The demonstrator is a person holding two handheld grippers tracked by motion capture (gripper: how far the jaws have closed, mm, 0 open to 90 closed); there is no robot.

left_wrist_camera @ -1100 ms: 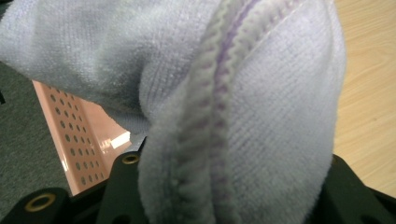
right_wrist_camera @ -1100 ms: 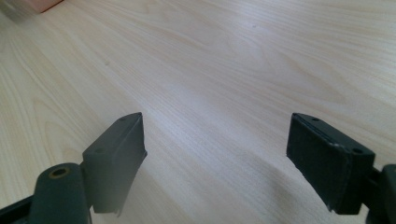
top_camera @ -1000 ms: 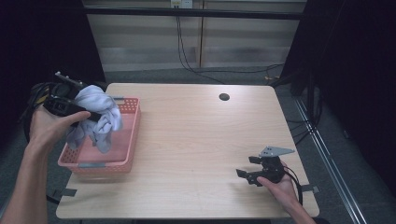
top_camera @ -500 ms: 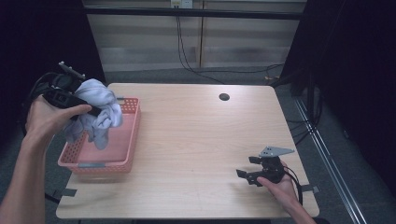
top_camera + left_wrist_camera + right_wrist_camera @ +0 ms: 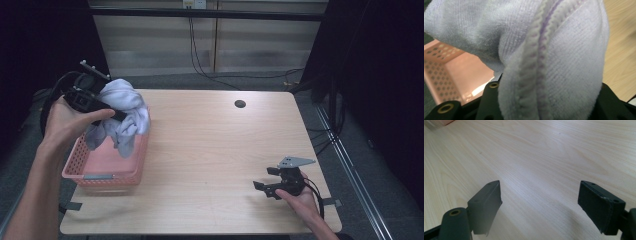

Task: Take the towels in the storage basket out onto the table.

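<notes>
A pale lavender towel hangs bunched from my left gripper, which is shut on it above the far end of the pink plastic basket. In the left gripper view the towel with its stitched hem covers the space between the jaws, and the basket lies below. The towel's lower folds still dangle into the basket. My right gripper rests on the table near the front right corner. Its jaws stand wide apart over bare wood, and the right gripper holds nothing.
The basket sits at the table's left side, its long side running front to back. A small dark round hole is set in the tabletop near the far edge. Cables trail on the floor behind the table.
My left gripper has lifted the towel higher and a little to the right over the basket. The right gripper has stayed where it was.
</notes>
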